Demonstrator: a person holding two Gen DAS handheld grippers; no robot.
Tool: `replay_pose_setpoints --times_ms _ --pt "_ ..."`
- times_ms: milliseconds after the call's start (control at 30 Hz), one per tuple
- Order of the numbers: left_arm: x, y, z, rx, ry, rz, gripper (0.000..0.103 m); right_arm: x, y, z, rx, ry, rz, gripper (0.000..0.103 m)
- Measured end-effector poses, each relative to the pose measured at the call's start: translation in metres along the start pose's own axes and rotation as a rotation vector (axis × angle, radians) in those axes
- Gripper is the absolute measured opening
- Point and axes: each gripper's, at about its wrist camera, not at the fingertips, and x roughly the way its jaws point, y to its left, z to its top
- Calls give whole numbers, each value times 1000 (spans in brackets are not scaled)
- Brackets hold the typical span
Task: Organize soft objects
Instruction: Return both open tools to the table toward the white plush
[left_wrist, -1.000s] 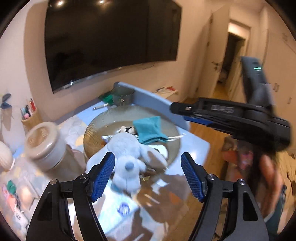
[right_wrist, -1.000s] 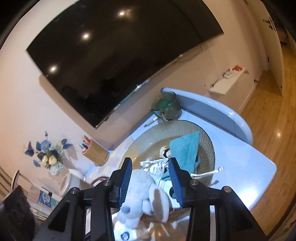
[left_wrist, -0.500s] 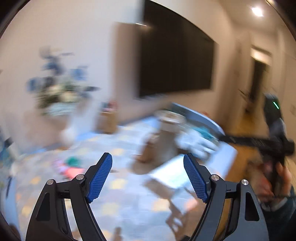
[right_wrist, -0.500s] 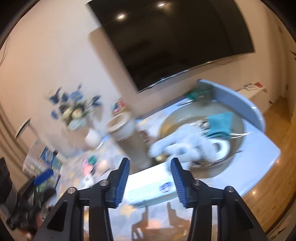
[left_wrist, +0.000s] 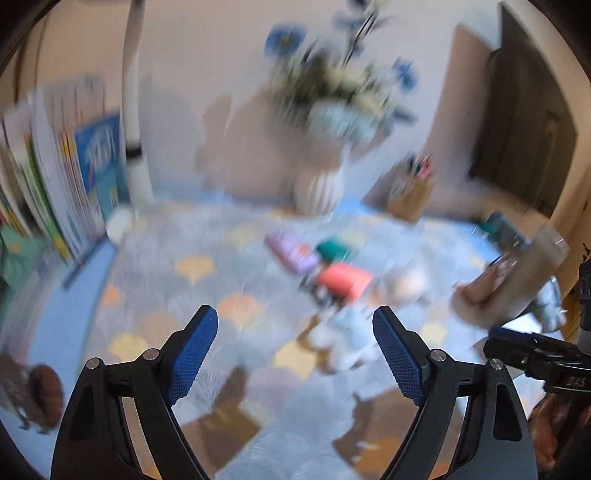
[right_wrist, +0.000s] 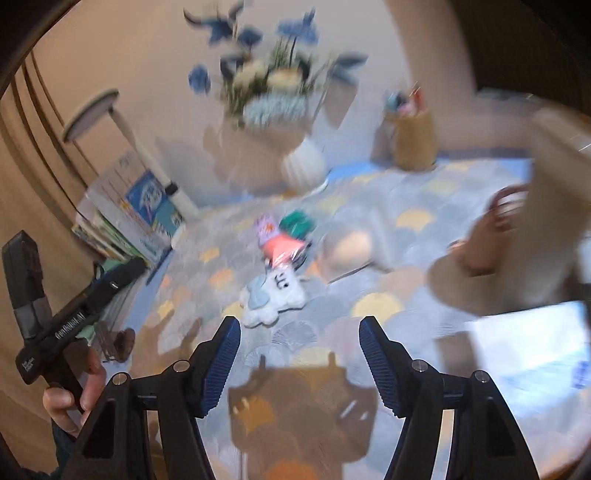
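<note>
A: How do the left tongs (left_wrist: 294, 338) stand?

B: Spread wide, nothing between the blue pads, touching nothing. They hang above the patterned tablecloth (left_wrist: 192, 288).

A: And the right tongs (right_wrist: 299, 341)?

B: Also apart and empty, above the same cloth.

A: Where are the soft things?

B: A white and blue plush toy (right_wrist: 275, 295) lies on the cloth just ahead of the right tongs. Behind it sits a small heap: a pink piece (right_wrist: 284, 249), a purple one (right_wrist: 264, 225) and a green one (right_wrist: 297, 221), close together. Both views are blurred, so I cannot tell more.

A: Anything else?

B: A vase of flowers (right_wrist: 303, 162) and a pencil cup (right_wrist: 413, 140) by the wall.
</note>
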Motion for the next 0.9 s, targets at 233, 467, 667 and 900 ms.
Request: replay_pose_setpoints --times_ms 233,467,667,900 --pt "76 33 -39 -91 172 -7 85 85 -26 -19 -4 10 -17 65" --pt "81 23 -46 -35 173 11 87 96 -33 -24 -13 14 -99 81" --pt "87 13 -48 32 203 47 95 91 -49 -22 54 5 -40 81" --pt "66 19 -28 -56 303 -225 98 88 -77 -13 295 58 100 87"
